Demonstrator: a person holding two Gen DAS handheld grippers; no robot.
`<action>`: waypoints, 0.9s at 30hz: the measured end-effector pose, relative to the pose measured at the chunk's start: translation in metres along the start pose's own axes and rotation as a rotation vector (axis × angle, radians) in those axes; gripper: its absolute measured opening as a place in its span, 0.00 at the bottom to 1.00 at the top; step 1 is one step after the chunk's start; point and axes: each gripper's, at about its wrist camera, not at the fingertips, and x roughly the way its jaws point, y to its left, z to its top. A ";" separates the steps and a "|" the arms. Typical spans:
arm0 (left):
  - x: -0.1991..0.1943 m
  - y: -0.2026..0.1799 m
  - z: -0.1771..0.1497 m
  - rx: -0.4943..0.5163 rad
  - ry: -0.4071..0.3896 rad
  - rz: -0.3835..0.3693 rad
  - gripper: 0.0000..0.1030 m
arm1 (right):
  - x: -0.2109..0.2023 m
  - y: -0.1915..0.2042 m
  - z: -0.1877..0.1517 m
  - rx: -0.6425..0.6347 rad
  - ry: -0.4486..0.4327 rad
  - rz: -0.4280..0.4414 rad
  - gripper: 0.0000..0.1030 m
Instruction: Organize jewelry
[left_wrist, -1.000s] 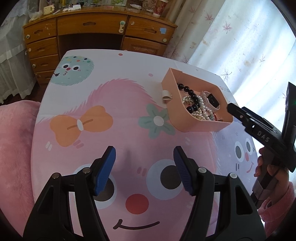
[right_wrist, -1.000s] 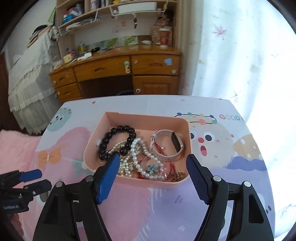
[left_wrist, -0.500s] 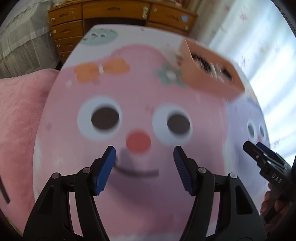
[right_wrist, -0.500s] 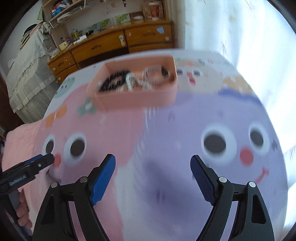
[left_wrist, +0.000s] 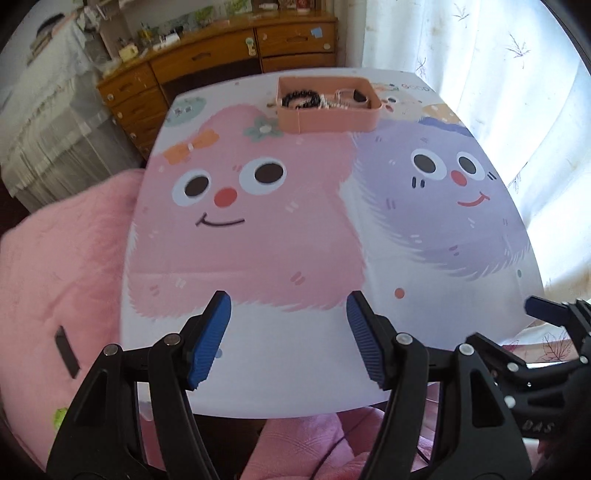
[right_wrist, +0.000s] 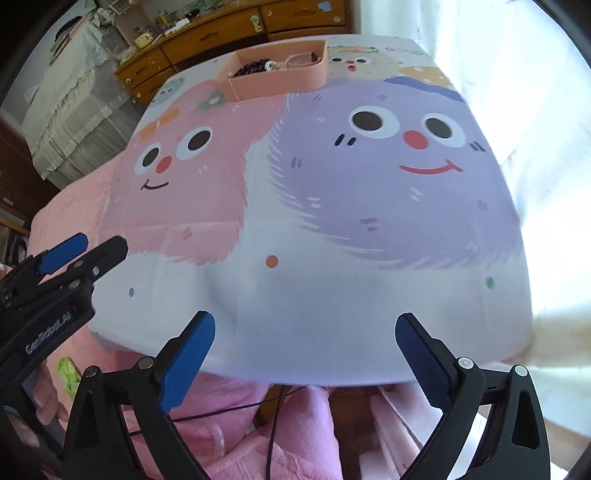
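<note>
A pink tray (left_wrist: 327, 120) stands at the far edge of the table (left_wrist: 295, 240). It holds a black bead bracelet (left_wrist: 301, 99), pearls and a pink watch (left_wrist: 351, 96). The right wrist view shows the same tray (right_wrist: 280, 83) far off. My left gripper (left_wrist: 288, 306) hangs over the table's near edge, its jaws opening with nothing between them. My right gripper (right_wrist: 304, 325) is beside it, to its right and also at the near edge. Its jaws are opening wide and are empty. Each gripper shows in the other's view: the left gripper (right_wrist: 96, 245) and the right gripper (left_wrist: 546, 310).
The table wears a cloth printed with pink and purple cartoon faces. A wooden desk with drawers (left_wrist: 221, 55) stands behind it. A white curtain (left_wrist: 498, 74) hangs on the right. A pink blanket (left_wrist: 55, 277) lies left of and below the table, with a dark cable (right_wrist: 273, 424) on it.
Both grippers have drawn back from the tray to the table's near edge, so the tray now looks small and far. The right jaws have spread wider.
</note>
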 end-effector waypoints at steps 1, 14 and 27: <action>-0.007 -0.006 0.002 0.001 0.003 0.027 0.70 | -0.011 -0.003 0.000 0.011 -0.021 -0.002 0.99; -0.072 -0.014 0.004 -0.158 -0.038 -0.074 0.82 | -0.107 -0.010 0.015 0.016 -0.218 -0.004 1.00; -0.099 -0.010 0.001 -0.119 -0.137 0.018 1.00 | -0.124 -0.008 0.019 0.029 -0.283 0.029 1.00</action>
